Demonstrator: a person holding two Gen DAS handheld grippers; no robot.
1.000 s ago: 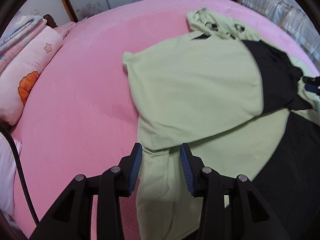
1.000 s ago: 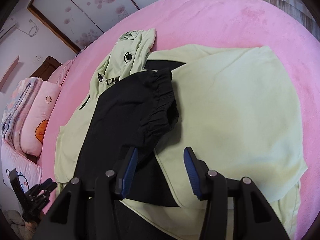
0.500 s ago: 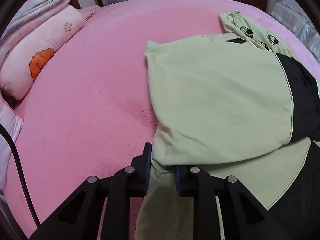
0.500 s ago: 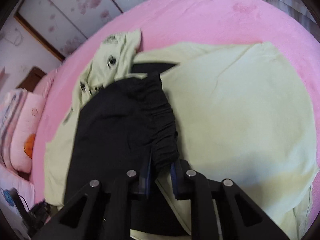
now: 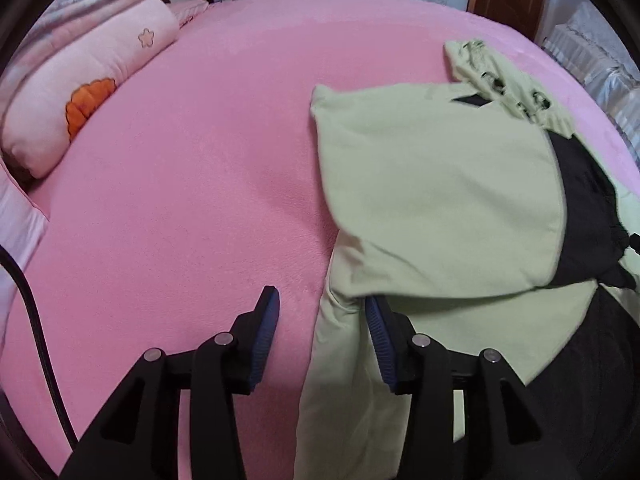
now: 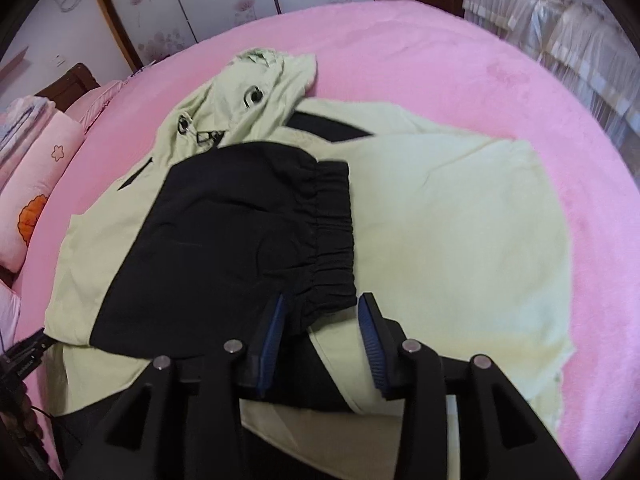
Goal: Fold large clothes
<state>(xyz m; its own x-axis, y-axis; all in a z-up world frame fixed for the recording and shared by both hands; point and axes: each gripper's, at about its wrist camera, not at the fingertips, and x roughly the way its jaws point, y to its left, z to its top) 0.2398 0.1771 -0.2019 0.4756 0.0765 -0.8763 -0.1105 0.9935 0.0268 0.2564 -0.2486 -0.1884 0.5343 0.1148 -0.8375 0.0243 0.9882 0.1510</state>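
With both sleeves laid across the jacket (image 6: 460,220), the left gripper (image 5: 322,332) and right gripper (image 6: 320,332) have just opened their jaws — released, gripping nothing — so regrip the hem at the bed's (image 5: 200,140) near edge.

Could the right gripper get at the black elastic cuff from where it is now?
Probably yes. The right gripper is open, and the black cuff lies on top of the green jacket just ahead of its fingers, with nothing covering it.

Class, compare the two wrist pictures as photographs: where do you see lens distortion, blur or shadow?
Left wrist view: the fisheye bends the pink bed into a dome, with dark corners; the green garment is fairly sharp, shadowed near the left gripper. Right wrist view: same bulge; the black elastic cuff looks slightly smeared; light is soft, without glare.
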